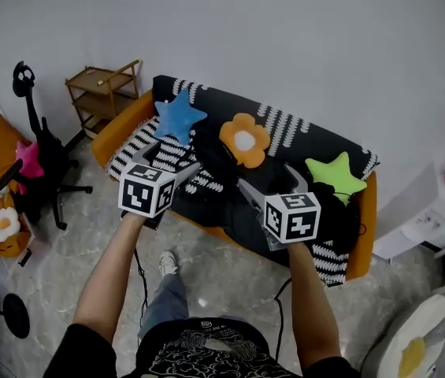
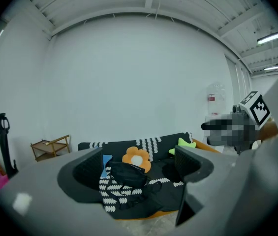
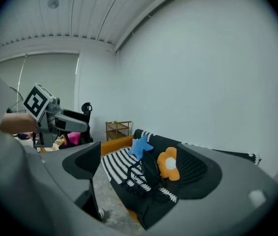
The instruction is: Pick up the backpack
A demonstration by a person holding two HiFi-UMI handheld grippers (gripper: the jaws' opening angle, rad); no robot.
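Fingers [image 2: 88, 171] of my left gripper [image 2: 138, 167] and right gripper [image 3: 141, 163] spread wide, both empty. Backpack [image 2: 127, 174] lies mid-sofa [image 1: 116, 131], toward back edge, beside flower cushion [image 1: 244, 140]. Well apart from me. Approach, grasp, lift all remain.

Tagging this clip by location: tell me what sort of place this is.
Likely a lounge corner staged in a studio or lab: an orange sofa with a blue star cushion and a flower cushion, a small wooden shelf against bare white walls, and an office chair.
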